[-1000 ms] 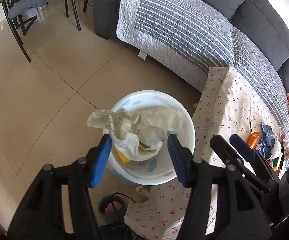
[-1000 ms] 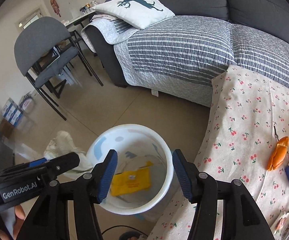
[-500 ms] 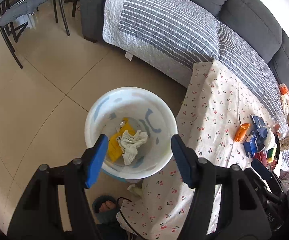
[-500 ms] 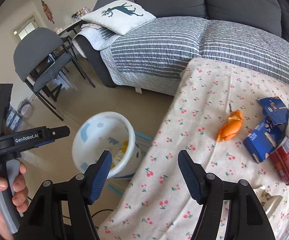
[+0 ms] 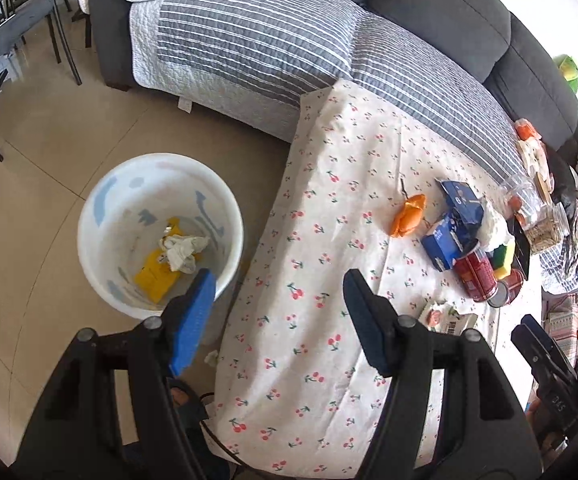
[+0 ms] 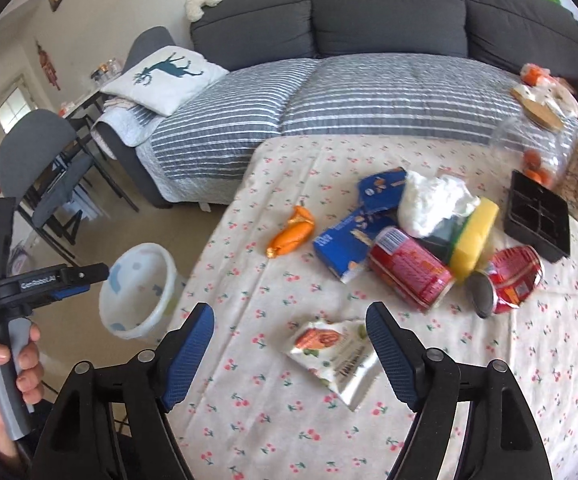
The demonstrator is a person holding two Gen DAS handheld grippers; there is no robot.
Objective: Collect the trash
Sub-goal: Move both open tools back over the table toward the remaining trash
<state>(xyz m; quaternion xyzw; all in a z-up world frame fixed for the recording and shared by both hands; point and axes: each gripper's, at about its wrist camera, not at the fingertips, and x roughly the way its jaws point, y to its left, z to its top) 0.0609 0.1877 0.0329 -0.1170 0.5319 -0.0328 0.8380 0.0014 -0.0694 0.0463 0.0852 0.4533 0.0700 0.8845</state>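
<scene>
Trash is sitting in two spots: a crumpled tissue (image 5: 185,249) and yellow packet (image 5: 157,278) lying in the white bin (image 5: 231,216) on the floor beside the worktop (image 6: 369,432), cans, boxes and a snack wrapper (image 6: 335,354) lying on the cloth. Left gripper (image 5: 277,316) is hovering released and empty over the worktop edge. Right gripper (image 6: 289,354) is opening its jaws above the wrapper, pads not touching it.

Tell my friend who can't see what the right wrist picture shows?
The right gripper, empty with jaws opening, hovers over a snack packet on a cherry-print tablecloth. Red cans, a blue box and an orange wrapper lie beyond.
</scene>
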